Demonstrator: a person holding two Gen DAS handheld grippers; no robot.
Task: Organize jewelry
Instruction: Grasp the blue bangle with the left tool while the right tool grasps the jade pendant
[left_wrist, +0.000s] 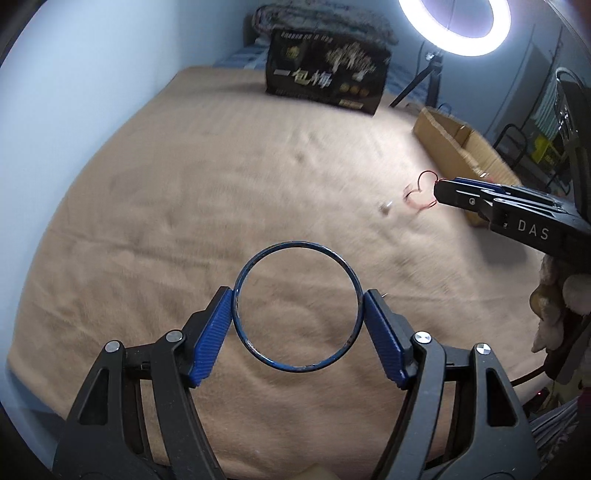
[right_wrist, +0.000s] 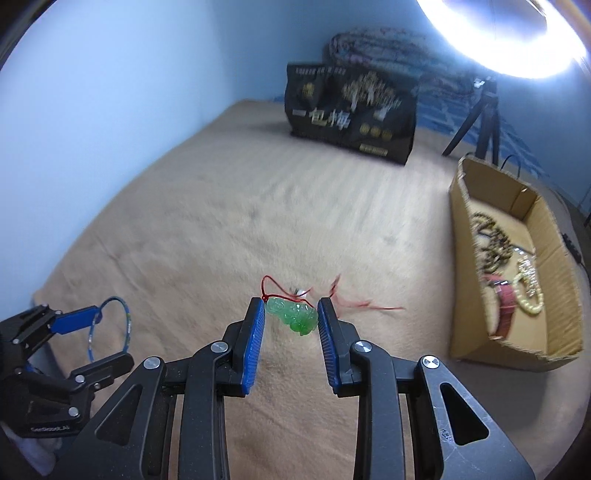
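Observation:
My left gripper (left_wrist: 297, 301) is shut on a blue bangle (left_wrist: 258, 264), held by its sides above the tan blanket; it also shows in the right wrist view (right_wrist: 127, 321). My right gripper (right_wrist: 291, 310) is open, its blue pads on either side of a green jade pendant (right_wrist: 293, 316) with a red cord (right_wrist: 271, 286) that lies on the blanket. In the left wrist view the right gripper (left_wrist: 441, 192) is at the right, its tip by the red cord loop (left_wrist: 421, 192). A small silver piece (left_wrist: 386, 207) lies beside it.
A cardboard box (right_wrist: 469, 266) at the right holds bead strings, a red-strapped watch (right_wrist: 504, 308) and pearls. A black bag (right_wrist: 351, 114) stands at the back of the tan blanket (right_wrist: 221, 221). A ring light (left_wrist: 454, 26) on a tripod is behind. A blue wall is at the left.

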